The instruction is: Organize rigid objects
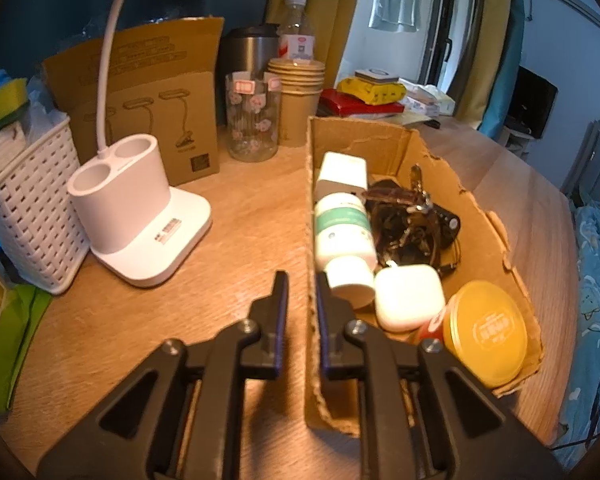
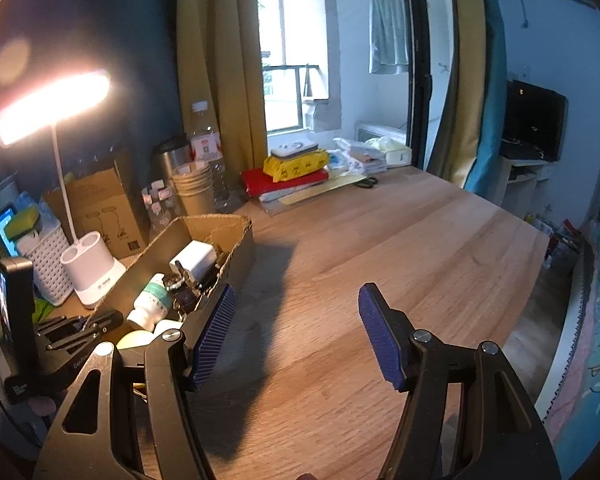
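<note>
1. The left gripper [image 1: 302, 294] straddles the near-left wall of the cardboard box [image 1: 482, 216]: one finger is outside over the table, the other inside, and the narrow gap between them holds the cardboard edge. Whether the pads actually press on it cannot be told.
2. The right gripper [image 2: 298, 332] hangs over bare wooden table [image 2: 400, 240] with its blue-padded fingers [image 2: 216, 332] spread wide and nothing between them. Its left finger is just beside the box's right wall.
3. Inside the box, nearest the left gripper, lie a jar with a yellow lid [image 1: 488, 332] and a white earbud case [image 1: 410, 296], touching each other.
4. Just beyond them a white bottle with a green label [image 1: 342, 236] lies on its side along the left wall, its cap toward the camera. A dark tangle of keys and strap [image 1: 410, 224] lies beside it, and a white charger [image 1: 342, 174] lies at the far end.
5. Left of the box stands a white desk lamp base [image 1: 140, 216], next to a white woven basket [image 1: 32, 224].
6. Farther back stand a flowered glass [image 1: 254, 120], stacked paper cups [image 1: 298, 92], a steel mug [image 1: 248, 52] and a water bottle [image 1: 298, 28].
7. The lamp head [image 2: 54, 106] is lit.
</note>
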Action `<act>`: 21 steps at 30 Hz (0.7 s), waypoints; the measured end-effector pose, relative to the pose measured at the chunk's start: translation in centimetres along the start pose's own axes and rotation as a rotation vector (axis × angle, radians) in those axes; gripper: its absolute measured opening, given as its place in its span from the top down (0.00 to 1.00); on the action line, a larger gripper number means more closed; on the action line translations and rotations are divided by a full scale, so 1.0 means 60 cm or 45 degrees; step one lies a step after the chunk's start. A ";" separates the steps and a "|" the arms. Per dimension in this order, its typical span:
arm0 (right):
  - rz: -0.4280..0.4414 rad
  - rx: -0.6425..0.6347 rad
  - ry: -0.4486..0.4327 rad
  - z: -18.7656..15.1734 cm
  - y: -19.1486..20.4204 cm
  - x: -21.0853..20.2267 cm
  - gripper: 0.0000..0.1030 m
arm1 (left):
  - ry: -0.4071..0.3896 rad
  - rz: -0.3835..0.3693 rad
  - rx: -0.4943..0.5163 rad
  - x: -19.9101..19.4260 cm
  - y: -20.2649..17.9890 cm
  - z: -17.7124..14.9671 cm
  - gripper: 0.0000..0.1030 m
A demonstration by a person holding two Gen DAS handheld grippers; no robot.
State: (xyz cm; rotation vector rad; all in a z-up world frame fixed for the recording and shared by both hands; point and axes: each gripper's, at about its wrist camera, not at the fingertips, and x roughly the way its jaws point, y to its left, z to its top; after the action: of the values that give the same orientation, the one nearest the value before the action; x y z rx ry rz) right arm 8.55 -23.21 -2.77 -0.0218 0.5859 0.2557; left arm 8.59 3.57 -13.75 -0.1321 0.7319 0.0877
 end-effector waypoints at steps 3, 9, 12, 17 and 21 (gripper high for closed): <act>-0.012 0.004 -0.024 0.008 -0.004 -0.014 0.34 | -0.064 0.014 -0.005 -0.022 0.003 0.011 0.79; -0.030 0.008 -0.065 0.021 -0.009 -0.043 0.34 | -0.162 -0.002 0.014 -0.075 -0.001 0.040 0.77; -0.037 0.014 -0.085 0.025 -0.010 -0.055 0.34 | -0.192 -0.002 0.022 -0.101 -0.006 0.048 0.40; -0.042 0.012 -0.109 0.031 -0.006 -0.076 0.34 | -0.254 -0.071 0.050 -0.154 -0.025 0.059 0.19; -0.049 0.000 -0.125 0.032 0.001 -0.096 0.34 | -0.288 -0.105 0.063 -0.195 -0.037 0.068 0.19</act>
State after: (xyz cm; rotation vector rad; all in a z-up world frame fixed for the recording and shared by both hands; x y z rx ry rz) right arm 4.96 -24.33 2.02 -0.0205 0.4873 0.2183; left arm 2.91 1.60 -2.68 -0.1031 0.5017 0.0052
